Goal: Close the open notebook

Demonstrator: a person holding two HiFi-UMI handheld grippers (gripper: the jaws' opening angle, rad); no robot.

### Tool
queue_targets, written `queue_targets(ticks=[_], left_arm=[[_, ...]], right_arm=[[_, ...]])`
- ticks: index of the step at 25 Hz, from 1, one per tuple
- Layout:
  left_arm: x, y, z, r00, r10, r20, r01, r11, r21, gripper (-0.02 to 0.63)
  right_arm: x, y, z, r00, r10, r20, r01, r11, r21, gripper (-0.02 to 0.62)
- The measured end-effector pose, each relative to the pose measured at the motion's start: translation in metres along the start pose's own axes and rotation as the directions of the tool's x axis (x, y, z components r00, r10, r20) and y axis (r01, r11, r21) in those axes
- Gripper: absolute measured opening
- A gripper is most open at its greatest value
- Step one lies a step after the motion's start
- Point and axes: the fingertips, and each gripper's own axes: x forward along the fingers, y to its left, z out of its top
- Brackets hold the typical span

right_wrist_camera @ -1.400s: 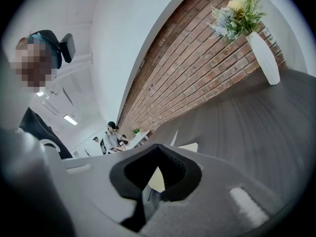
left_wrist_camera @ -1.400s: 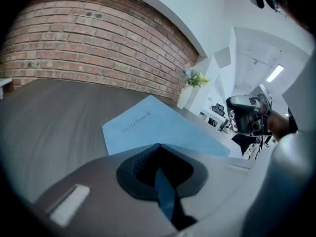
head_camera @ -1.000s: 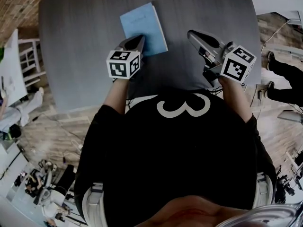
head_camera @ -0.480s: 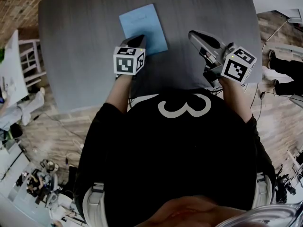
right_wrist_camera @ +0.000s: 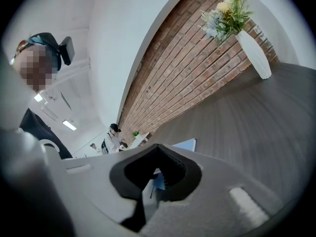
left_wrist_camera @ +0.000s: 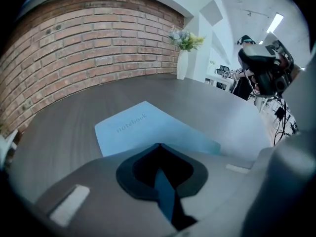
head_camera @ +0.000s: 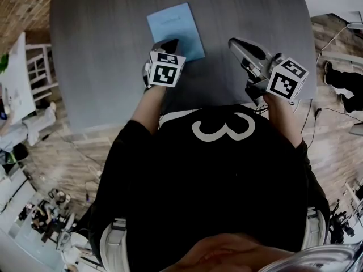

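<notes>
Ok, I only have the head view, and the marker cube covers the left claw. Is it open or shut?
Observer: Shut. In the left gripper view the left claw has its jaws meeting at the tips, over the near edge of the notebook.
Operator: Is the notebook really closed?
Observer: Yes. Its blue cover lies flat, and I can read the word "notebook" printed on it.
Operator: And the right claw?
Observer: The right gripper view shows the right claw shut too, with nothing gripped between its jaws.
</notes>
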Motion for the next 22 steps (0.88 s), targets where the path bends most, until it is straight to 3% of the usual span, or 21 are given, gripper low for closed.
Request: queue_targets(ticks=[8,15,18,22], left_arm=[[-0.003,-0.002,0.008,1.000,-0.019,0.014,0.020,0.998,-0.052,0.015],[-0.038,-0.003,0.032,0.992,-0.050,0.113,0.062,0.993,-0.105,0.015],[-0.069,-0.006,0.045,0.977,-0.072,0.200,0.102,0.984,-0.148,0.014],[-0.120,-0.024,0.051,0.936,-0.110,0.336,0.180,0.966,-0.184,0.014]], right_arm=[[-0.007,0.010,0.001,1.000,0.007,0.007,-0.007,1.000,-0.017,0.002],[-0.005,0.027,0.011,1.000,0.021,0.023,-0.019,0.998,-0.053,0.002],[-0.004,0.041,0.012,0.999,0.035,0.025,-0.033,0.996,-0.084,0.002],[-0.008,0.067,-0.001,0.998,0.062,0.018,-0.059,0.987,-0.148,0.002]])
